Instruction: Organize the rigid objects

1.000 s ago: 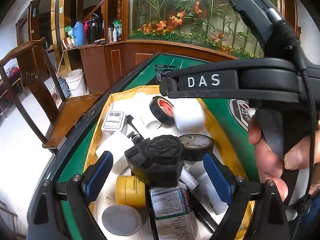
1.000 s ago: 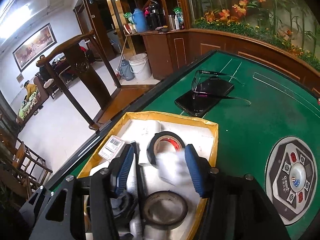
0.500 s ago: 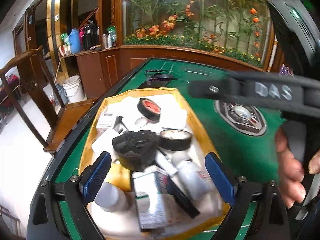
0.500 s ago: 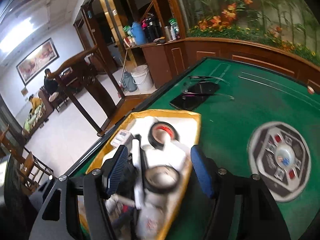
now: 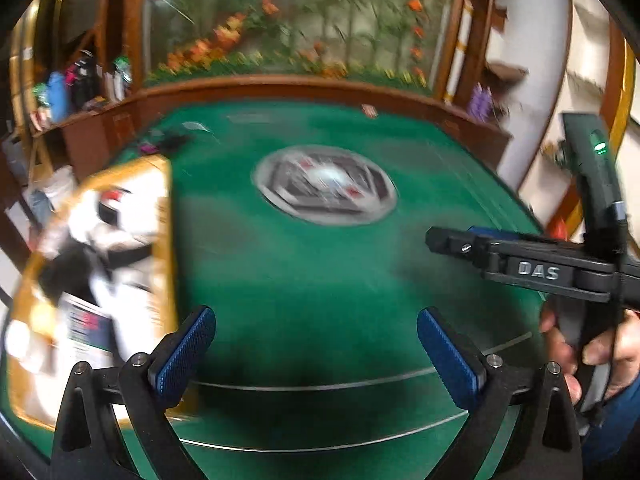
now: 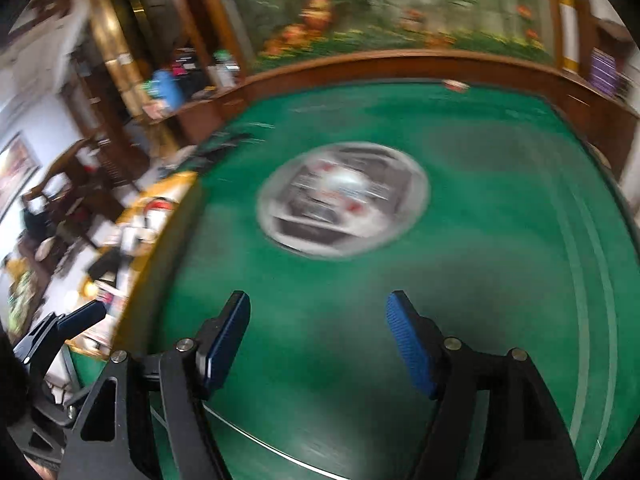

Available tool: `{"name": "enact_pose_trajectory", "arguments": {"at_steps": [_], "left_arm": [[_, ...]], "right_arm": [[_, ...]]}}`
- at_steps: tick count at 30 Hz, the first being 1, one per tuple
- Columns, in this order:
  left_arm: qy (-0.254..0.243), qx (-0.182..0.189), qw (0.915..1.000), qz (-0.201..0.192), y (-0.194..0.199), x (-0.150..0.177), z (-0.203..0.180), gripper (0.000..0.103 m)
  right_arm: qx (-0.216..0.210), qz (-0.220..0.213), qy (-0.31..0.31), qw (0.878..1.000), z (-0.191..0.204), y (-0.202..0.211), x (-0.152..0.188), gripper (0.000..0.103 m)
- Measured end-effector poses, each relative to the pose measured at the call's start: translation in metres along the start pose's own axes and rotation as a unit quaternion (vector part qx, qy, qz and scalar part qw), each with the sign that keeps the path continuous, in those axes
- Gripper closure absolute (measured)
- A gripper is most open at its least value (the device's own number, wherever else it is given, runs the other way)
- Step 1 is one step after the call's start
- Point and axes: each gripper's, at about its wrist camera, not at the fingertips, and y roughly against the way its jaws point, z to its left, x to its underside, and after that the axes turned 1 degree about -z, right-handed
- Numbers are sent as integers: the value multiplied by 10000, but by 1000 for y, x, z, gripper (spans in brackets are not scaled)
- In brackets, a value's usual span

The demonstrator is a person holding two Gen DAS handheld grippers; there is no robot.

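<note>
A yellow-rimmed tray [image 5: 166,216] full of several rigid objects, such as tape rolls, bottles and boxes, lies at the left of the green table; it also shows in the right wrist view [image 6: 176,184], blurred. My left gripper [image 5: 316,344] is open and empty over bare green felt, right of the tray. My right gripper [image 6: 318,336] is open and empty over the felt too. The right gripper's body [image 5: 536,270] shows at the right of the left wrist view, held by a hand.
A round grey control panel [image 5: 326,190] sits in the table's middle, also in the right wrist view [image 6: 344,200]. The table has a wooden rim [image 6: 400,64]. A phone and glasses [image 5: 168,142] lie beyond the tray. Wooden chairs [image 6: 80,184] stand left.
Both grippers have swung right, away from above the tray to over the bare felt. The view is motion-blurred. Both stay open and empty.
</note>
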Motion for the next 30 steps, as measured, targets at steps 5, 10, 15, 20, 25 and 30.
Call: {"name": "enact_pose_trajectory", "arguments": {"at_steps": [5,10,15,20,25,30], "left_arm": [[-119,147,9982,572,-35,6,-27,1],[-208,-5,9973,710,-45,5,-41,1],[-244,-171,9953,917,-56,10,-50,1],[-283,-431,9940,961,-61,12,-54,1],[-290,-492,9940,936,-62,12,-55,1],[-265,-528,9938,937,-63,11,-56,1]], "right_arm": [[488,205,-197,9984,-36,11,29,33],[877,214,-286,9955,-54,18,42,29],[1117,404,-368,9922,-67,13,52,29],[1293,382,-297,9904,-71,15,58,29],[1425,393,-207,9888,-71,14,59,27],[1518,414,-235,9873,-73,13,58,23]]}}
